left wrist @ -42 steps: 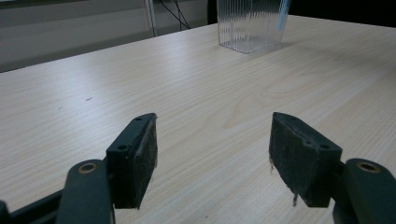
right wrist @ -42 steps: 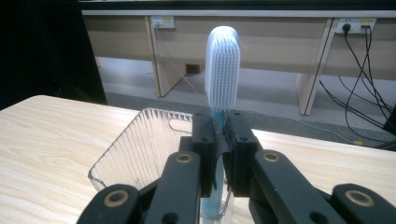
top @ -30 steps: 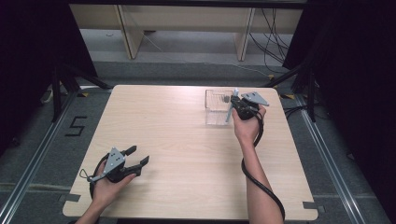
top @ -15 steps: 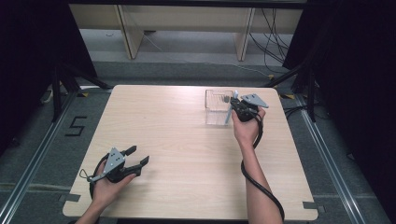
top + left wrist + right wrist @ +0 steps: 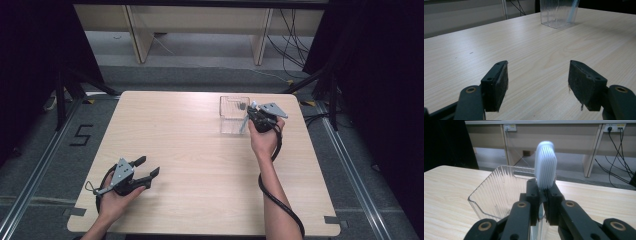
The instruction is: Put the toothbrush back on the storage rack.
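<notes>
A clear ribbed plastic box (image 5: pixel 233 108) stands at the far right of the wooden table (image 5: pixel 190 150). My right gripper (image 5: pixel 248 114) is at the box's right rim, shut on a pale blue brush (image 5: pixel 243 123) whose handle slants down against the box. In the right gripper view the brush's white ribbed head (image 5: pixel 545 167) sticks up above the closed jaws of that gripper (image 5: pixel 542 192), with the box (image 5: pixel 499 187) just behind and to the left. My left gripper (image 5: pixel 148 166) rests near the front left, open and holding nothing (image 5: pixel 537 80); far ahead of it stands the box (image 5: pixel 556 12).
Light wooden furniture legs (image 5: pixel 262 35) and floor cables (image 5: pixel 295 45) lie beyond the table's far edge. A "5" mark (image 5: pixel 82 135) is on the floor at the left. Dark curtains flank both sides.
</notes>
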### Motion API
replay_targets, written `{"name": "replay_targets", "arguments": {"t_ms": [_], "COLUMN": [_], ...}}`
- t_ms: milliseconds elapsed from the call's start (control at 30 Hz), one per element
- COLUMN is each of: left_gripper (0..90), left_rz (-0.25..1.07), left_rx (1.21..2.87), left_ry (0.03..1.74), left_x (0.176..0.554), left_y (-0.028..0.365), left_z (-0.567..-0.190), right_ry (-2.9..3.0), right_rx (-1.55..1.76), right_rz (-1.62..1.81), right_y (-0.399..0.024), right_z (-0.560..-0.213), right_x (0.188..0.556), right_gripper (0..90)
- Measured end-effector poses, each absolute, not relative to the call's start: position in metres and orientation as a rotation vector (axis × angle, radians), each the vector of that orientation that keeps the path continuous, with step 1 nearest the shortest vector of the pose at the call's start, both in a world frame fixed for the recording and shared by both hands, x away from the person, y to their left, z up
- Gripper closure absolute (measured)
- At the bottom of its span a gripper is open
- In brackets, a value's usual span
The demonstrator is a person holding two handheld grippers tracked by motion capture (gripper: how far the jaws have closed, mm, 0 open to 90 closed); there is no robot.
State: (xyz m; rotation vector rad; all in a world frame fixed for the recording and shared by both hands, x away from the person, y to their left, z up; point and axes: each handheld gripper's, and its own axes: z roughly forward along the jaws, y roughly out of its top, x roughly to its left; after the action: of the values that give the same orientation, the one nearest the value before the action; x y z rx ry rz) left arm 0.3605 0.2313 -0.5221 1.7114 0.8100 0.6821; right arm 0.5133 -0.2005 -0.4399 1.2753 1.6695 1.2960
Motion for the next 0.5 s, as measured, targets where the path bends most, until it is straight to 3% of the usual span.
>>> {"name": "replay_targets", "arguments": {"t_ms": [167, 500], "left_gripper": [32.0, 32.0], "left_rz": [0.682, 0.682], "left_rx": [1.698, 1.711], "left_ry": [0.790, 0.812], "left_x": [0.3622, 0.3605], "left_y": [0.2311, 0.2311], "left_z": [-0.5228, -0.5222], "right_ry": [1.656, 1.655], "right_rx": [1.293, 1.302], "right_rz": [1.301, 1.299], "right_y": [-0.1994, -0.1989], "right_z": [-0.4383, -0.4350], "right_x": [0.5122, 0.5111], "right_gripper": [82.0, 65.5]}}
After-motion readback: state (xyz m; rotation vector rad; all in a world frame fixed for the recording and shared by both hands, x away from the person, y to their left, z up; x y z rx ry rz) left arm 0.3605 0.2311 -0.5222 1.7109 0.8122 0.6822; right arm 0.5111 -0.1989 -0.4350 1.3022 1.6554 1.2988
